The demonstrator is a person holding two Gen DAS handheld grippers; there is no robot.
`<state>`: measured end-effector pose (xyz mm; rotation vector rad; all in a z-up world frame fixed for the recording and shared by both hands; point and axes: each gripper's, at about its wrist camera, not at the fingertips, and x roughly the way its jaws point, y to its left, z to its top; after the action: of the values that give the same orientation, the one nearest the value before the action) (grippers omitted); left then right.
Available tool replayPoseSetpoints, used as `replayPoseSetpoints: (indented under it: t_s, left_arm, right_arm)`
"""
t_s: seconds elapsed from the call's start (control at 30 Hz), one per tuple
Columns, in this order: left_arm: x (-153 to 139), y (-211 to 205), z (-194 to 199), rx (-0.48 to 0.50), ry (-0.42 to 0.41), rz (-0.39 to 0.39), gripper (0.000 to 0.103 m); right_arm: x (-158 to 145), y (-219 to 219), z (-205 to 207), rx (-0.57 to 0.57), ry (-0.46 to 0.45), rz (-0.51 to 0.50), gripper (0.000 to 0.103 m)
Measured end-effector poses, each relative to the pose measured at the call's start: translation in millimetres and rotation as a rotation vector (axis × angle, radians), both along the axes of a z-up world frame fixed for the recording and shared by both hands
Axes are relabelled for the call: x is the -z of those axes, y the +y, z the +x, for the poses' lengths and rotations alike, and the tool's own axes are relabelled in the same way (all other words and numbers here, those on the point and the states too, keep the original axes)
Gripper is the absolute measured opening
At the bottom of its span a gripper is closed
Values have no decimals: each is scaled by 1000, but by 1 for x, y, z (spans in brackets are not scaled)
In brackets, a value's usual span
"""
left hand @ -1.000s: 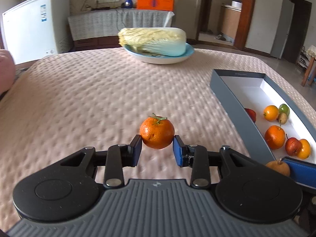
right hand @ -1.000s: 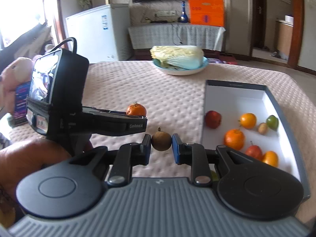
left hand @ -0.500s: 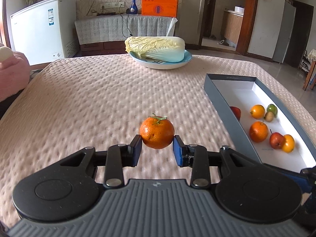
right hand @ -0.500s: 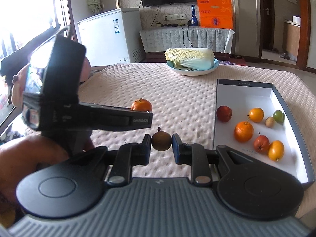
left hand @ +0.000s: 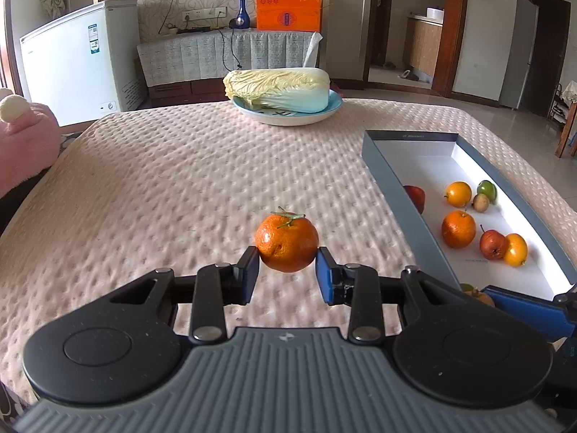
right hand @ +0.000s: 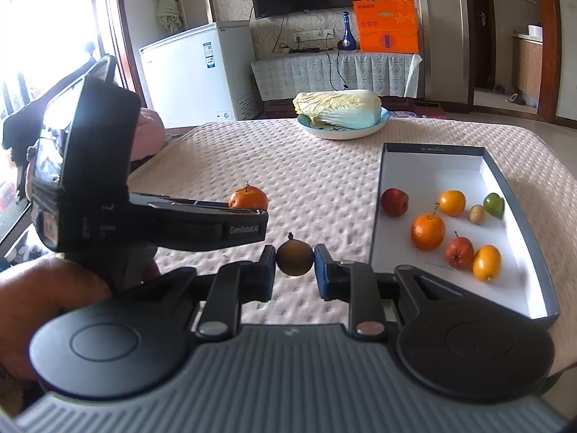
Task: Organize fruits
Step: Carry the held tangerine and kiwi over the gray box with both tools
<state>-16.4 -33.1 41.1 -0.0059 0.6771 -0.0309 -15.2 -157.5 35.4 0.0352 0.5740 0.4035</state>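
Carrying step: left tool [left hand: 287, 266] is pinching a mandarin [left hand: 287, 243]; right tool [right hand: 295, 266] is pinching a small brown fruit [right hand: 294, 258]; next, each needs releasing inside the box [right hand: 519, 180] on the worktop.

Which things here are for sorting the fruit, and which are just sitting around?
For the job: tangerine in the left tool, brown fruit in the right tool, box of fruit.

Just lying about: cabbage on its plate, white freezer, orange bag.

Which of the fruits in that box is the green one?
The small green fruit at the box's far right, beside a little tan one. All the other fruits in the box are orange or red.
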Motion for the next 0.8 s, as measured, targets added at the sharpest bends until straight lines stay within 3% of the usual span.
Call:
replayPoseSetpoints:
  t_s: [0.8]
  left_arm:
    - [0, -31, 20, 78, -22, -40, 40]
  right_arm:
    - [-2, -21, 2, 43, -16, 10, 26]
